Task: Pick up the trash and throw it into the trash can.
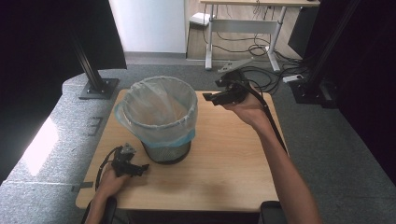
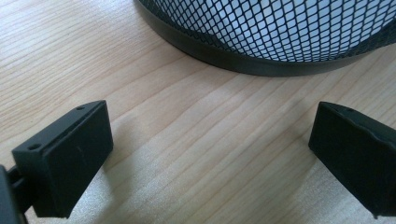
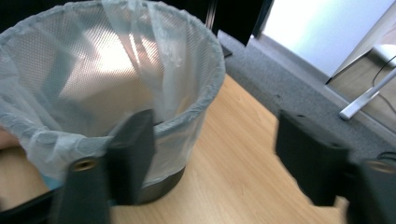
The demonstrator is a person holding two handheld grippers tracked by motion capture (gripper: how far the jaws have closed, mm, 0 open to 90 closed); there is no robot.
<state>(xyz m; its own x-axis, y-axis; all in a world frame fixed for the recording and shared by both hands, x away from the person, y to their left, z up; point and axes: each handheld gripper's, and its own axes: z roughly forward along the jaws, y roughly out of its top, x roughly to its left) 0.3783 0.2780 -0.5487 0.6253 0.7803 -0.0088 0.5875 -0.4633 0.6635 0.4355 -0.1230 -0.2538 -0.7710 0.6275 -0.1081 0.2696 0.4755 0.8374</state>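
Observation:
A black mesh waste bin [image 1: 161, 119] lined with a pale translucent bag stands on the wooden table [image 1: 224, 154], left of centre. My left gripper [image 1: 139, 169] rests low on the table at the bin's front left, open, with bare wood between its jaws; the bin's base [image 2: 261, 51] is just ahead of it. My right gripper [image 1: 212, 97] is held in the air to the right of the bin's rim, open and holding nothing. In the right gripper view the bag-lined bin [image 3: 112, 88] lies ahead and to the left of the jaws.
Grey carpet surrounds the table. Black frame posts [image 1: 91, 65] stand at the back left and back right. A white desk with cables [image 1: 252, 32] is farther back. The table's right half [image 1: 233, 163] is bare wood.

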